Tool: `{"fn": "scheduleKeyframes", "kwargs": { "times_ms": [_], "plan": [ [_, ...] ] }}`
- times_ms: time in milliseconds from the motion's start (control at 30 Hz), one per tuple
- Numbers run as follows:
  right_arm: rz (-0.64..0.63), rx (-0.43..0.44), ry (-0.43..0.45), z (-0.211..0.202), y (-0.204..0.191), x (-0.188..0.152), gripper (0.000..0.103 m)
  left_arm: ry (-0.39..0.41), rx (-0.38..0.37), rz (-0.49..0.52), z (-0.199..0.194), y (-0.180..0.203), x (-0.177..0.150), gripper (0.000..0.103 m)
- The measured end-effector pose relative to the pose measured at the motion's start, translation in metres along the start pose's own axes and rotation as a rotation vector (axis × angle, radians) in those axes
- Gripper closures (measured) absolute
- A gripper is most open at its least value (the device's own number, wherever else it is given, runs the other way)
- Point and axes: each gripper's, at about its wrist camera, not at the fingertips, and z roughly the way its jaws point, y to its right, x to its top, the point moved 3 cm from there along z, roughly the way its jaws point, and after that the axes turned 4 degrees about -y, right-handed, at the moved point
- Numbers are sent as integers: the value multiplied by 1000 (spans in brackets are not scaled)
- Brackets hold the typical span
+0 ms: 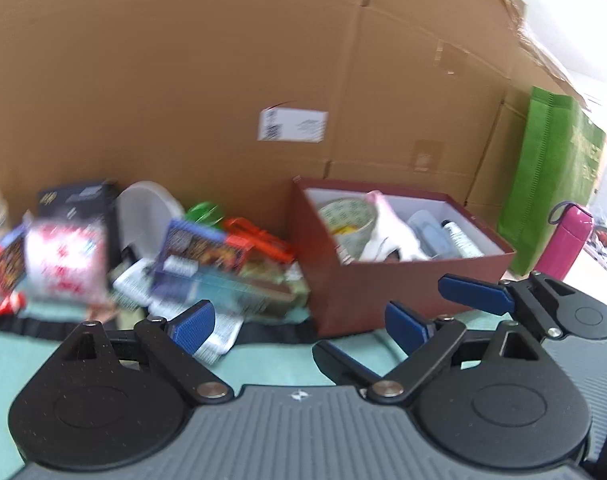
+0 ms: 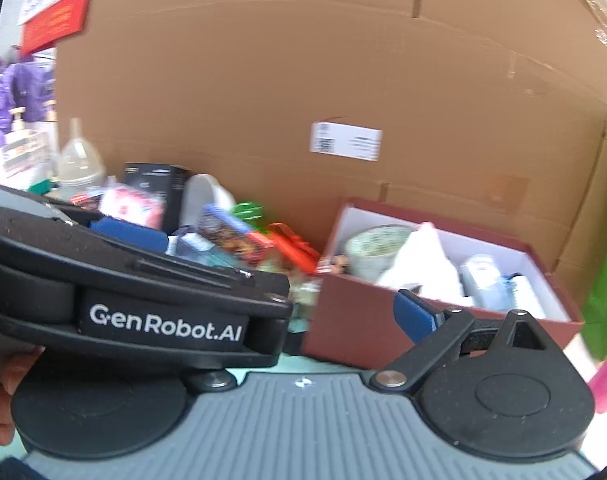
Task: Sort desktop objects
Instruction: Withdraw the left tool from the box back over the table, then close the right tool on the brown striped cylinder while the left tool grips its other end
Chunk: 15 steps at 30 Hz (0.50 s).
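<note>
A dark red box (image 1: 403, 280) with a white inside stands on the teal desk mat; it holds a tape roll (image 1: 345, 220), white cloth and small bottles. It also shows in the right wrist view (image 2: 351, 320). Left of it lies a blurred pile of packets and boxes (image 1: 207, 264), also in the right wrist view (image 2: 231, 236). My left gripper (image 1: 299, 322) is open and empty, low over the mat before the box. My right gripper (image 1: 475, 294) shows at the right, beside the box. In its own view only its right finger (image 2: 413, 316) shows; the left gripper's body (image 2: 143, 300) covers the other.
A large cardboard box (image 1: 223, 80) walls off the back. A green bag (image 1: 551, 176) and a pink bottle (image 1: 567, 240) stand at the right. A black strap (image 1: 43, 326) lies across the mat. A clear plastic bottle (image 2: 79, 164) stands at the far left.
</note>
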Motion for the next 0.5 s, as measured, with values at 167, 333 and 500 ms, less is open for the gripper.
{"fn": "scheduleKeyframes", "kwargs": {
  "times_ms": [167,333,500],
  "plan": [
    [-11,53,-8,-8,-34,-7,8,5,61,-22,-19,-23,-17,8],
    [-33,99,-21,-7,-61,-13,7,3,101,-33,-31,-39,-31,8],
    [-58,117,-34,-4,-84,-19,7,2,113,-40,-41,-56,-43,8]
  ]
}}
